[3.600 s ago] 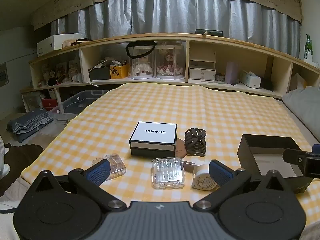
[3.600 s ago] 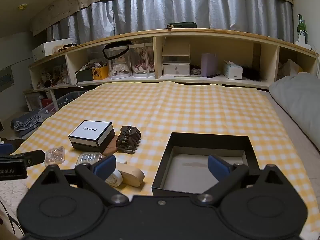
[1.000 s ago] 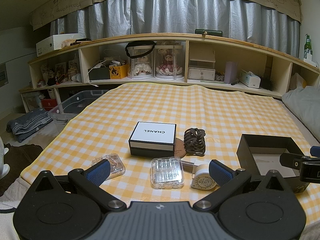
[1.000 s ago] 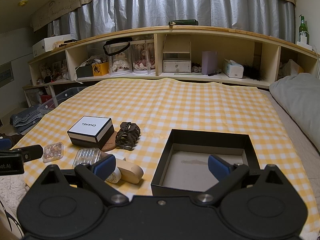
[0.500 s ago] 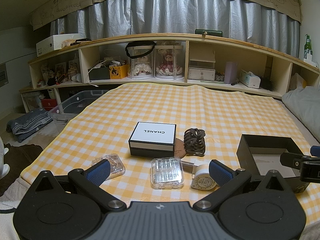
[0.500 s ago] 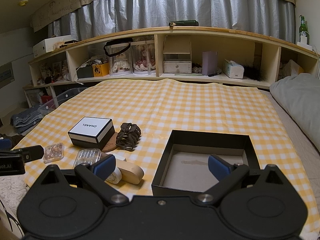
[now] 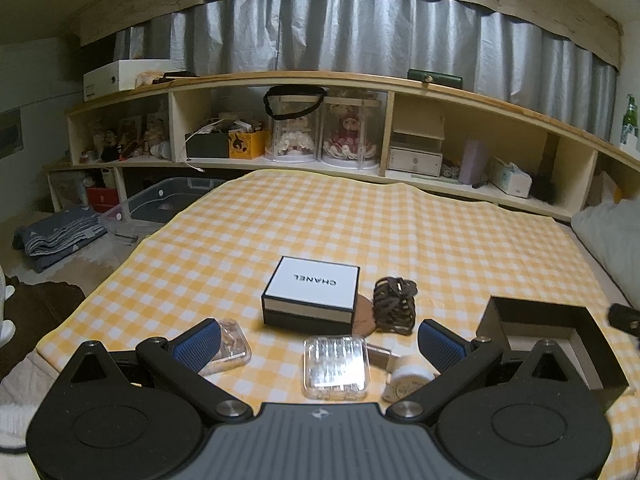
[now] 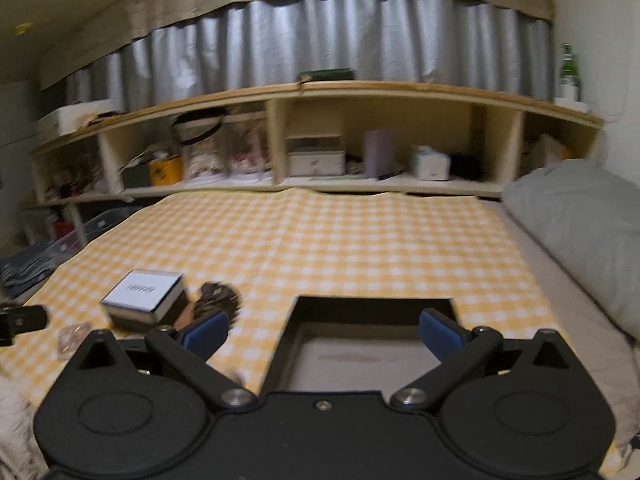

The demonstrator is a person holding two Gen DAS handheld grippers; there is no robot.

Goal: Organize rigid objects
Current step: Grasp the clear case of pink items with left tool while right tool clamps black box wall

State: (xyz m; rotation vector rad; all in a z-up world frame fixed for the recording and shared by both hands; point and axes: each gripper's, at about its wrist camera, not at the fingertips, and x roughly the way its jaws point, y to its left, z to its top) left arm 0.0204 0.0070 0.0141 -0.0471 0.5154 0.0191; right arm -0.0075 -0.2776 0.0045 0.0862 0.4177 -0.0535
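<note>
Left wrist: left gripper point(image 7: 318, 342) spread, empty; clear case point(image 7: 335, 367) at 12 o'clock. Right gripper point(image 8: 322, 330) spread, empty, over tray point(image 8: 372, 360). Risk: case slick, could squirt from pads.

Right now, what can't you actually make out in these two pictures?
- Left wrist view: the round tape roll is partly hidden by the left gripper.
- Left wrist view: the black tray floor is hidden by its wall.
- Right wrist view: motion blur makes the white box lettering unreadable.
</note>
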